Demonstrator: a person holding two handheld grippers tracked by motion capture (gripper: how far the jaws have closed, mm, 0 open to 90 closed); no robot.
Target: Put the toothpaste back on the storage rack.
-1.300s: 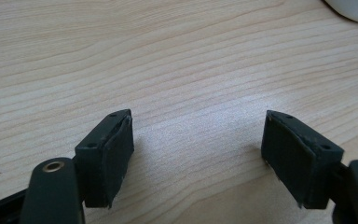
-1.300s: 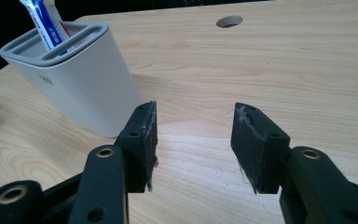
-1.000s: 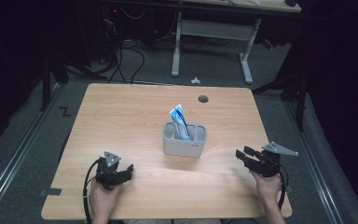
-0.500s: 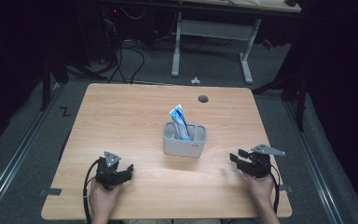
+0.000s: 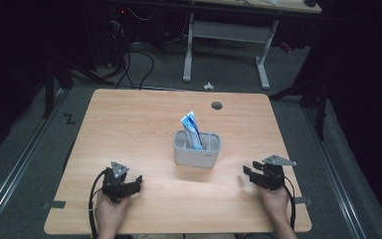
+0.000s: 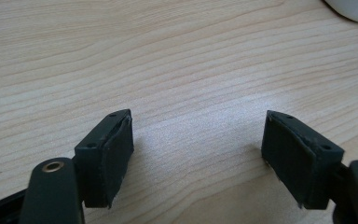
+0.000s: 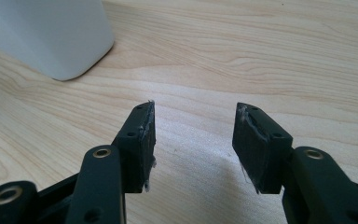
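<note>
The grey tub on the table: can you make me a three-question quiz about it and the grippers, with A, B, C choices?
1. Where is the grey tub?
A. Near the middle of the table
B. On the floor
C. At the far left corner

2. What colour is the tube standing in the tub?
A. Red
B. Blue and white
C. Green

3. What is between the right gripper fingers?
A. The tube
B. The tub
C. Nothing, they are open

Answers: 1 A, the high view shows it mid-table between both grippers. 2 B, its blue and white top sticks out above the rim. 3 C, bare wood shows between the fingers.
</note>
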